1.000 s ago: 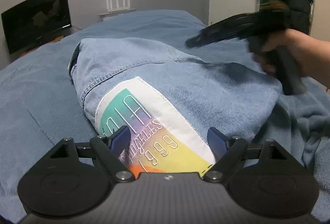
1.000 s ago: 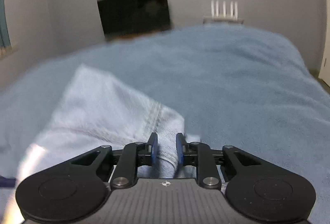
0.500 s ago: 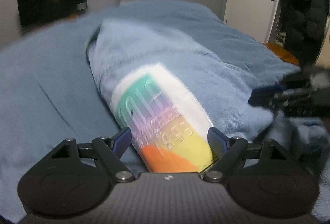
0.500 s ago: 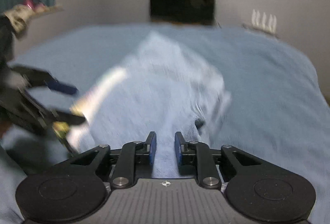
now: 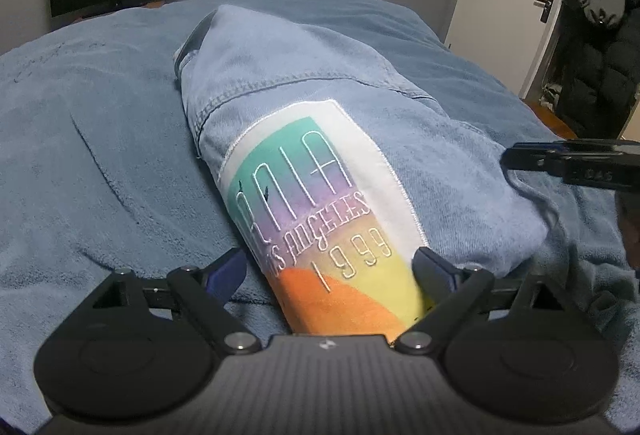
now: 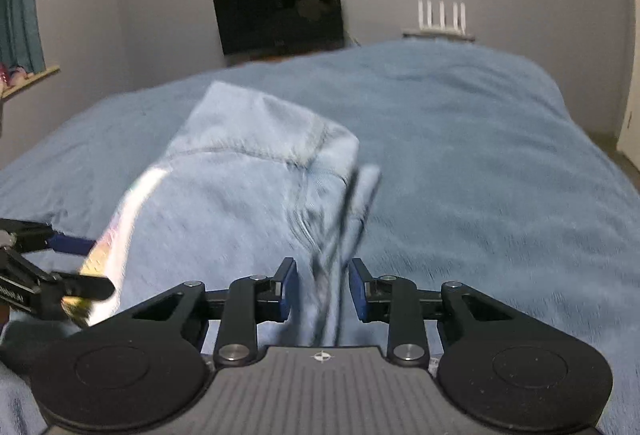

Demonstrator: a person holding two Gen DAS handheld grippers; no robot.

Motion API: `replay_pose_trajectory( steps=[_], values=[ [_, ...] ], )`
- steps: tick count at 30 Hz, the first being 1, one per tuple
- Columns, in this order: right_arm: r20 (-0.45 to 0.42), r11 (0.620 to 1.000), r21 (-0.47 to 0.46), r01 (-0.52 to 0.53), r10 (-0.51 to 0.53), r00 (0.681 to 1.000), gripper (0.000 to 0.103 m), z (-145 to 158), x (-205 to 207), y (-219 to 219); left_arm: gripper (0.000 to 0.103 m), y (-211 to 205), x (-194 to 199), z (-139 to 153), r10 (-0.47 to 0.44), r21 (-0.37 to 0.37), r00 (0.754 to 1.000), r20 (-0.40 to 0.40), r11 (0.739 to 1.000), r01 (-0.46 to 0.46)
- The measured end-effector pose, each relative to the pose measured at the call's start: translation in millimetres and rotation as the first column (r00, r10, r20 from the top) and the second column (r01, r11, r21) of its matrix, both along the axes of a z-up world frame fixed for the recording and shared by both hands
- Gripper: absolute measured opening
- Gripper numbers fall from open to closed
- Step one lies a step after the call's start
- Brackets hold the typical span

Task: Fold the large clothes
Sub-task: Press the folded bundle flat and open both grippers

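The denim garment (image 5: 312, 107) lay folded into a long narrow bundle on the blue blanket (image 5: 100, 163), running from the near edge of the bed toward the far wall, its colourful printed patch (image 5: 320, 211) facing up at the near end. Over the last second the right gripper (image 6: 323, 289) had swung across from the far side of the bundle to its near right edge, and both pairs of jaws had just been opening. That suggested the fold was laid and both tools were letting go or setting up a fresh grip for the next fold.

The left gripper (image 5: 330, 267) pointed downward over the near end, its fingers wide apart on either side of the patch, the left pad over the blanket and the right one at the patch's edge; nothing was clamped. The right gripper also tilted down at the bundle's near right corner. Its blue pads (image 6: 289, 289) stood a small way apart with a blurred ridge of denim between them, apparently not pressing on it. In the left wrist view its dark tip reached in from the right, just beside the cloth.
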State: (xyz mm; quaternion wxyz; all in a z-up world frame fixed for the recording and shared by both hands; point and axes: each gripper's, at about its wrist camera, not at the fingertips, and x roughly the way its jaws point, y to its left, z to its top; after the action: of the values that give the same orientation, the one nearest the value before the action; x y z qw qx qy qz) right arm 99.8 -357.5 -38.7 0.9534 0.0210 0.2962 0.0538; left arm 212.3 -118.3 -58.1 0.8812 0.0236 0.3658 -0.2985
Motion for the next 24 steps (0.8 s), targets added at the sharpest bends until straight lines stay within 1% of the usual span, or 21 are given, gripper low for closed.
replay_pose_trajectory(
  steps=[1, 3, 7, 9, 13, 15, 17, 18, 20, 21, 24],
  values=[
    [-0.010, 1.000, -0.014, 0.011, -0.011, 1.000, 0.033, -2, 4, 3, 0.092, 0, 0, 0, 0.000, -0.001, 1.000, -0.001, 1.000, 0.000],
    [-0.033, 0.999, -0.010, 0.041, -0.041, 0.999, 0.036, -4, 9, 0, 0.092, -1, -1, 1, -0.002, 0.004, 1.000, 0.001, 1.000, 0.002],
    [-0.103, 0.986, 0.100, 0.131, -0.120, 0.987, 0.043, -16, 19, -13, 0.092, -2, -2, -1, 0.002, 0.004, 1.000, 0.003, 1.000, -0.002],
    [-0.126, 0.978, 0.139, 0.154, -0.136, 0.983, 0.045, -20, 20, -17, 0.092, -1, -1, -2, 0.009, 0.003, 1.000, -0.001, 1.000, -0.009],
    [-0.177, 0.940, 0.255, 0.225, -0.183, 0.967, 0.053, -27, 21, -30, 0.092, 1, -9, 0, 0.061, -0.004, 0.998, 0.008, 0.998, -0.061],
    [-0.170, 0.924, 0.298, 0.241, -0.196, 0.966, 0.052, -25, 15, -34, 0.092, 2, -19, 6, 0.093, -0.012, 0.995, 0.046, 0.996, -0.093],
    [-0.138, 0.913, 0.333, 0.236, -0.201, 0.970, 0.052, -17, 6, -38, 0.092, 6, -34, 16, 0.116, -0.020, 0.989, 0.097, 0.993, -0.114],
    [-0.123, 0.908, 0.346, 0.238, -0.207, 0.970, 0.052, -12, 0, -40, 0.093, 7, -40, 19, 0.117, -0.020, 0.988, 0.101, 0.993, -0.116],
    [-0.112, 0.902, 0.351, 0.252, -0.227, 0.967, 0.052, -4, -11, -43, 0.093, 10, -51, 23, 0.114, -0.016, 0.991, 0.073, 0.993, -0.113],
    [-0.108, 0.903, 0.347, 0.253, -0.229, 0.967, 0.052, -1, -17, -44, 0.093, 10, -56, 23, 0.109, -0.002, 0.992, 0.055, 0.994, -0.110],
    [-0.123, 0.922, 0.289, 0.258, -0.231, 0.965, 0.055, 8, -33, -37, 0.093, 6, -73, 17, 0.099, 0.080, 0.995, -0.004, 0.992, -0.099]
  ],
)
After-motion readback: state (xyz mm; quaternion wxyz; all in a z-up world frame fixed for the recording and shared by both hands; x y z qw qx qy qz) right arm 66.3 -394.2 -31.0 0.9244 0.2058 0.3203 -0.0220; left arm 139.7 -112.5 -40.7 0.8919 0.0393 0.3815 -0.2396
